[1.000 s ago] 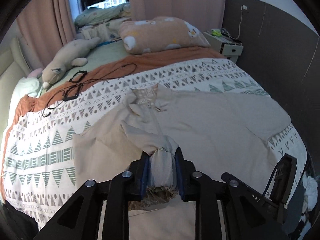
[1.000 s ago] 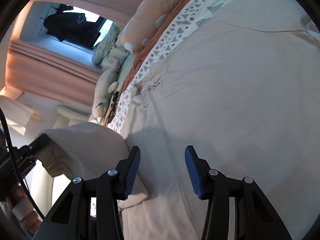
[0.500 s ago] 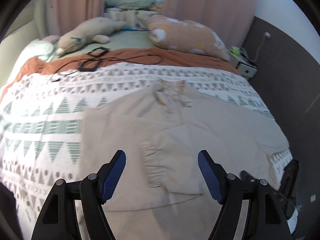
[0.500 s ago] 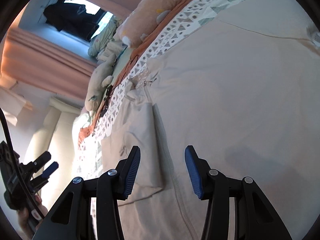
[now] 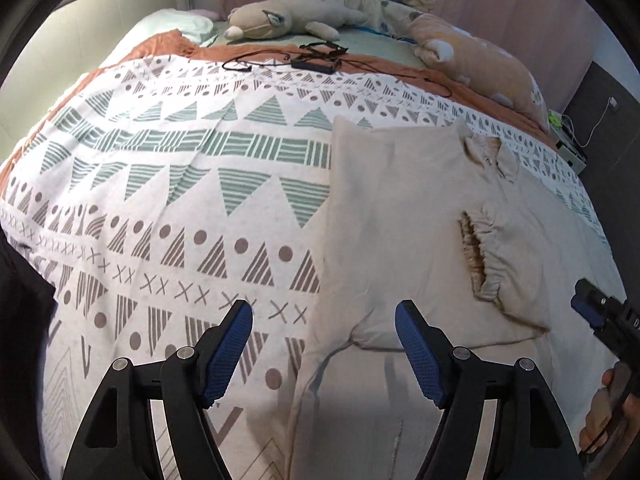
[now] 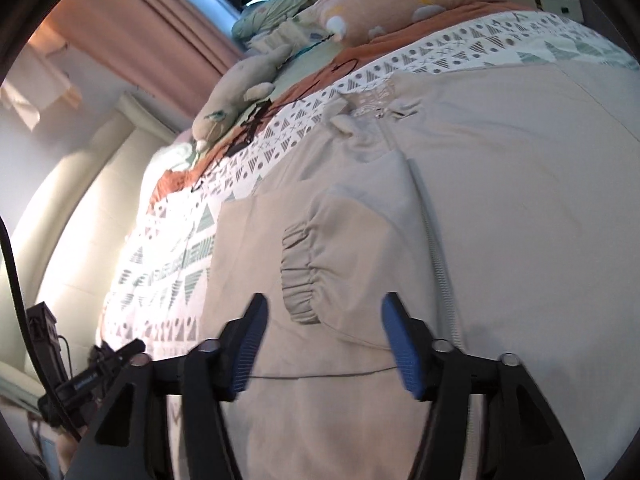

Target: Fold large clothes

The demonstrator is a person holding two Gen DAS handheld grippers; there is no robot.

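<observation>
On the patterned bed (image 5: pixel 168 184) the beige jacket (image 5: pixel 400 208) lies flat, one sleeve (image 6: pixel 344 248) folded across its front; both jaws spread and empty, the right's having just opened further, the next move is probably pinching another edge.

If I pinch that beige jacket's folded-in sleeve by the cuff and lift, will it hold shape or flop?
Probably flop: the sleeve lies limp and creased on the jacket. The gathered cuff looks bunchy, so likely easy to pinch. It seems light; lifting may undo the fold.
</observation>
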